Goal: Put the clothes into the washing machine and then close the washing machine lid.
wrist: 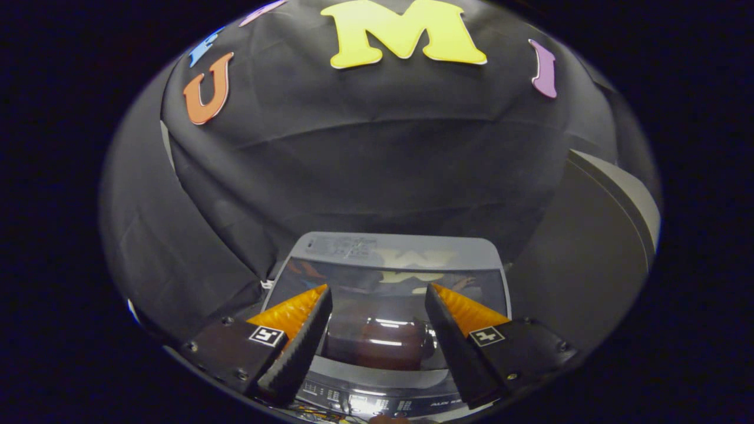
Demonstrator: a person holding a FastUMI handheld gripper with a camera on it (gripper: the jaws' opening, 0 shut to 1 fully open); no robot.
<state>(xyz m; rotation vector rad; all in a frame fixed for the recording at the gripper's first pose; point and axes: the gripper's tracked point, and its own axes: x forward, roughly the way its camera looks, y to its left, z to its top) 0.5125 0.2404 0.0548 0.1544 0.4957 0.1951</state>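
The washing machine (389,282) sits below and just ahead of the gripper (379,303), its dark glass lid (383,306) lying flat and apparently closed. No clothes can be made out; through the reflective glass I cannot tell whether they are inside. The jaws stand wide apart, holding nothing. Judging by this, the task looks finished or nearly so.

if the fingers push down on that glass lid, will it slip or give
The lid looks glossy, with sharp reflections, so the fingers would probably slide on it. It appears a stiff flat pane lying closed on the washing machine, so it likely won't flex. The hand-held gripper is open above it.
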